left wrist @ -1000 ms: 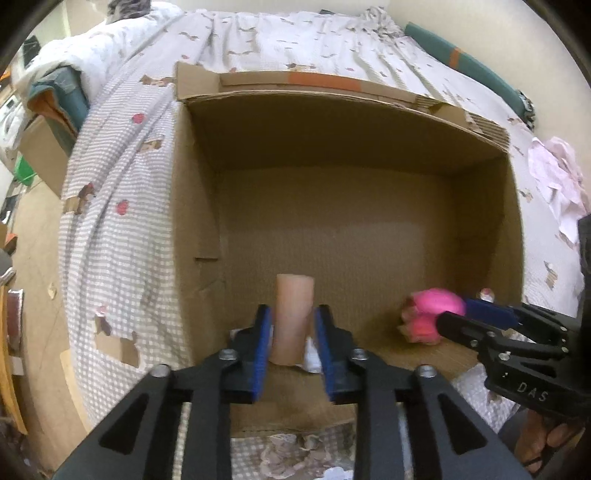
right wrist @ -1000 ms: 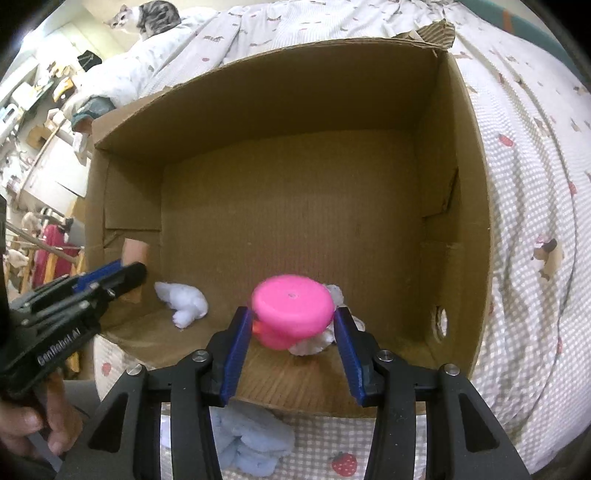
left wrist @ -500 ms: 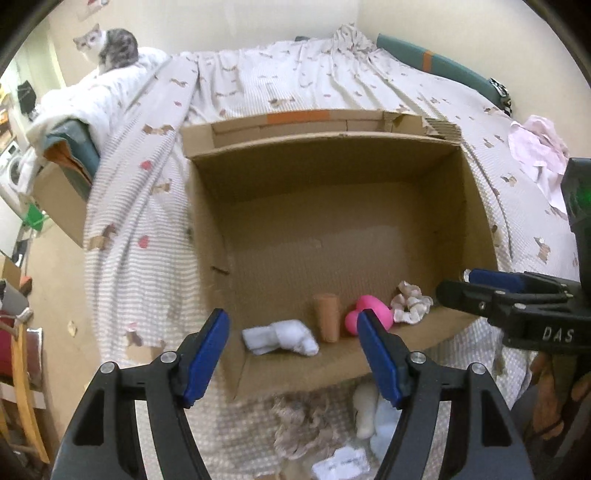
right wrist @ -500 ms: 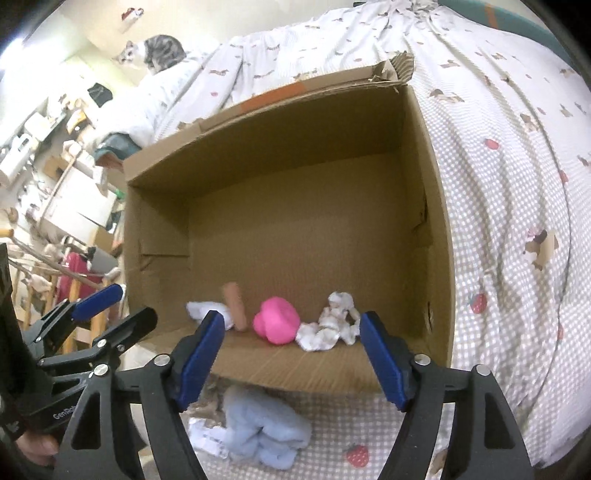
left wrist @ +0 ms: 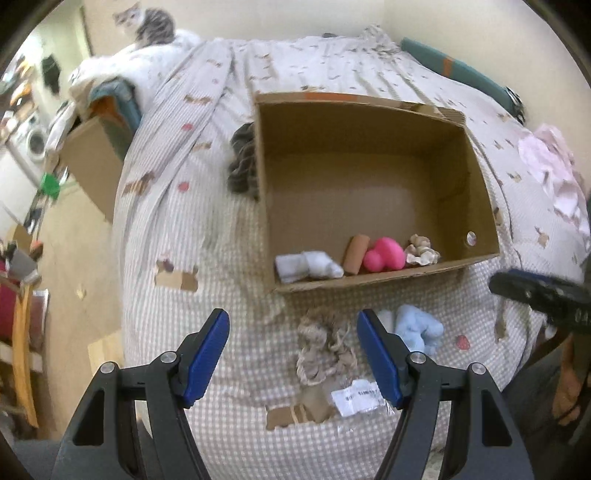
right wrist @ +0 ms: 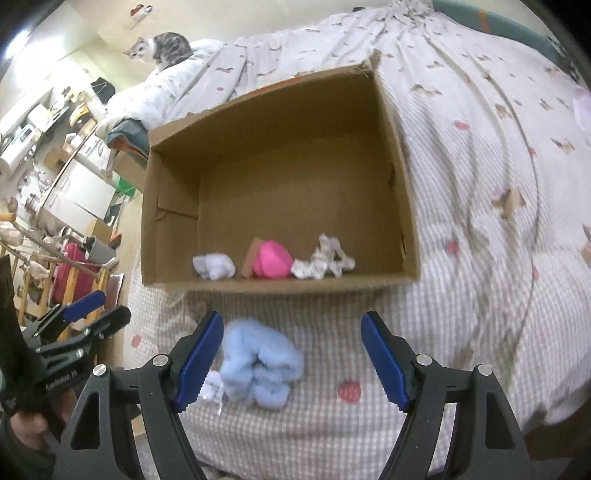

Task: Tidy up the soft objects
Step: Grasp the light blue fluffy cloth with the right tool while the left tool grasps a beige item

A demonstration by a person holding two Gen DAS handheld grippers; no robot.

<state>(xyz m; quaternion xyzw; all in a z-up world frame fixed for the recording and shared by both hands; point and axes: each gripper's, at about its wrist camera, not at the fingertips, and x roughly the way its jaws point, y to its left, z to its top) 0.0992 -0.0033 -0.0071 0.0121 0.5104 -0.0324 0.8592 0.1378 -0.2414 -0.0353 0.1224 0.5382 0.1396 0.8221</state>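
Both grippers, left (left wrist: pixel 291 354) and right (right wrist: pixel 291 354), jaws wide, holding nothing. Box (right wrist: pixel 280 286): 4 things inside, blue fluffy sock (right wrist: pixel 258 365) just outside front wall.

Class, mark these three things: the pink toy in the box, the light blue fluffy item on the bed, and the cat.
pink toy (right wrist: pixel 272 259), right wrist view, middle of its rounded body.
light blue fluffy item (right wrist: pixel 258 363), right wrist view, centre of the bundle.
cat (left wrist: pixel 149 23), left wrist view, its body.
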